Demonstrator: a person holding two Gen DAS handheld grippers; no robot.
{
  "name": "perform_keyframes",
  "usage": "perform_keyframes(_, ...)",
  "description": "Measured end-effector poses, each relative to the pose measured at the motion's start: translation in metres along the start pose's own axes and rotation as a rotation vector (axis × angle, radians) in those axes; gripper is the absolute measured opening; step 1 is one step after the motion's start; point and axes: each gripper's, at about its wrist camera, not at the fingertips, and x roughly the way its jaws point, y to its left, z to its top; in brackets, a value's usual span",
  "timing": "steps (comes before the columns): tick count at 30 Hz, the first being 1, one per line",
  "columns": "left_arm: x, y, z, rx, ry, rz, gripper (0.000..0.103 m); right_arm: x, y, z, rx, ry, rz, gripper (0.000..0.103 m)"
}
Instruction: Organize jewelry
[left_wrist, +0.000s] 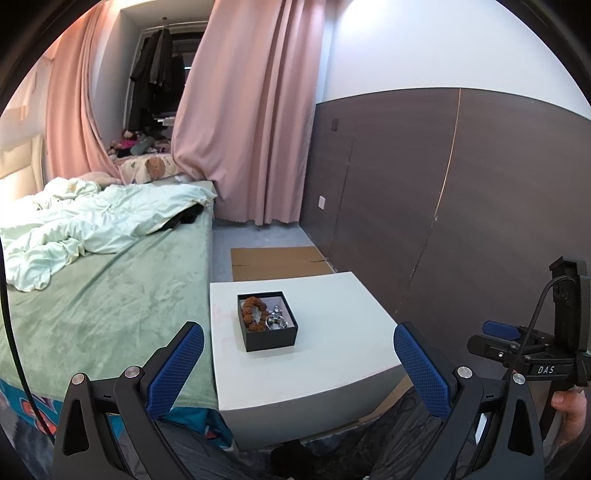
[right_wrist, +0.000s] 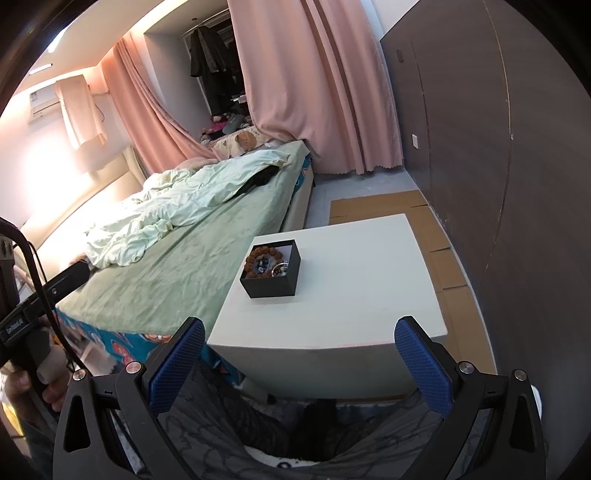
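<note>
Bedside is where you are working: a white table (left_wrist: 325, 354) stands against the foot corner of the bed (left_wrist: 110, 295), with flattened cardboard (left_wrist: 277, 262) on the floor beyond it and pink curtains (left_wrist: 251, 129) behind. Near the table's bed-side edge sits a small black box (left_wrist: 267, 322), lid off, and the jewelry already lies inside it: a brown beaded bracelet (left_wrist: 253, 312) curled toward the bed side, and a tangle of silvery pieces (left_wrist: 277, 320) beside it toward the wall. Nothing else lies on the tabletop that you can see, so this fits either a box waiting to be sorted out or one just filled; you cannot tell which from here.

Your left gripper (left_wrist: 299, 365) has its blue pads spread wide with nothing between them, hanging short of the table's near edge. Your right gripper (right_wrist: 299, 365) is likewise spread wide and bare, also back from the near edge.

What matters for any reach is this: the box lies straight ahead of the left gripper and slightly up-table, almost centred between its fingers, while from the right gripper it sits ahead and off to the left. By that reckoning the left hand looks the better lined up, and the bracelet lies on its far-left side of the box
</note>
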Motion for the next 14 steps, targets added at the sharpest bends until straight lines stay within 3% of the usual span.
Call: perform_keyframes(14, -0.013, -0.005, -0.009, 0.026, -0.008, -0.003, 0.103, -0.008, -0.003, -0.005, 0.030, -0.010, -0.006, 0.103)
